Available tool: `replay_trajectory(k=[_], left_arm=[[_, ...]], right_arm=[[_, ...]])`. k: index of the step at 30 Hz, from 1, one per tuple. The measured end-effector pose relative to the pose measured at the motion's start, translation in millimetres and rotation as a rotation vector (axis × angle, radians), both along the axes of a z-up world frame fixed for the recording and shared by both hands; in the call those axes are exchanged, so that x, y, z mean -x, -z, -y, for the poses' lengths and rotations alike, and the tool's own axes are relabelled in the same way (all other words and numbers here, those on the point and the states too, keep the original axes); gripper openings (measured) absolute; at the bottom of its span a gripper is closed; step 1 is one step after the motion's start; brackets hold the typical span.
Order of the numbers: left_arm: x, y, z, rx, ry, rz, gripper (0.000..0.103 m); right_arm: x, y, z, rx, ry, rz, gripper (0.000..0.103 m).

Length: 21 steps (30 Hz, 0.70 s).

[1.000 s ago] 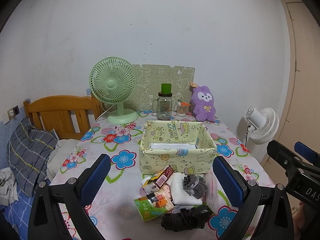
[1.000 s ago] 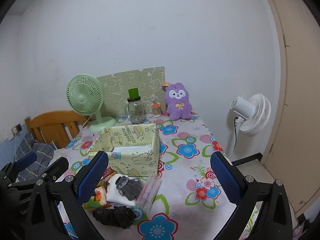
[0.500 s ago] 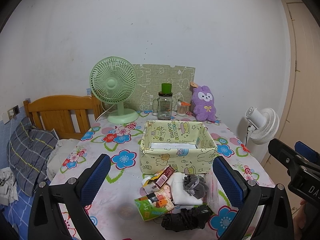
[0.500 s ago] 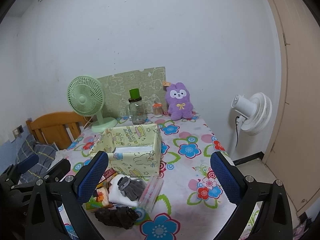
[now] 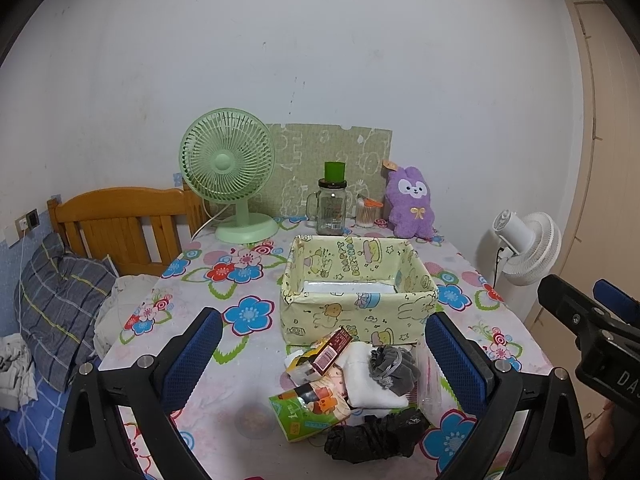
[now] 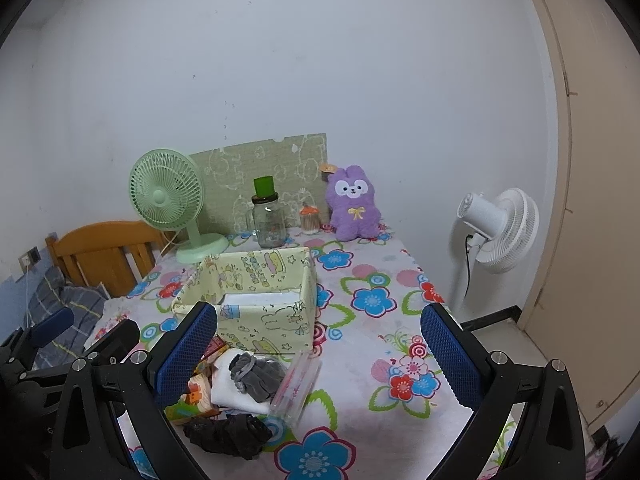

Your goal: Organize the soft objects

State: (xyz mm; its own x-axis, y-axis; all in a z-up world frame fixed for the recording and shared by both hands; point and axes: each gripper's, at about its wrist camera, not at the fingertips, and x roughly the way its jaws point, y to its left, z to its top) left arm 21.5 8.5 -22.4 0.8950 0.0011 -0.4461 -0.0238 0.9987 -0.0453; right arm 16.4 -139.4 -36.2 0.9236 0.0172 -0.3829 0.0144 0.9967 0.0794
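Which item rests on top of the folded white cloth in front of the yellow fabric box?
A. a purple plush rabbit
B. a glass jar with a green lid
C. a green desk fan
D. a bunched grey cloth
D: the bunched grey cloth lies on the folded white cloth, just in front of the yellow fabric box.

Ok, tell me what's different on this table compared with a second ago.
Almost nothing. The right gripper has drifted slightly, so its view has shifted a little; the left gripper has held its place. Both stay open and empty, nothing taken up or let go. The fabric box and the pile in front of it, grey sock, white cloth and black bundle, lie as they did.
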Motion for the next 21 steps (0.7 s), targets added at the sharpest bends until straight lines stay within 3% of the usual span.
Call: replay_trajectory(k=[21], left_arm=[[-19, 22, 6, -0.008, -0.002, -0.054, 0.099]], right_arm=[[-23, 24, -19, 0.004, -0.05, -0.054, 0.103]])
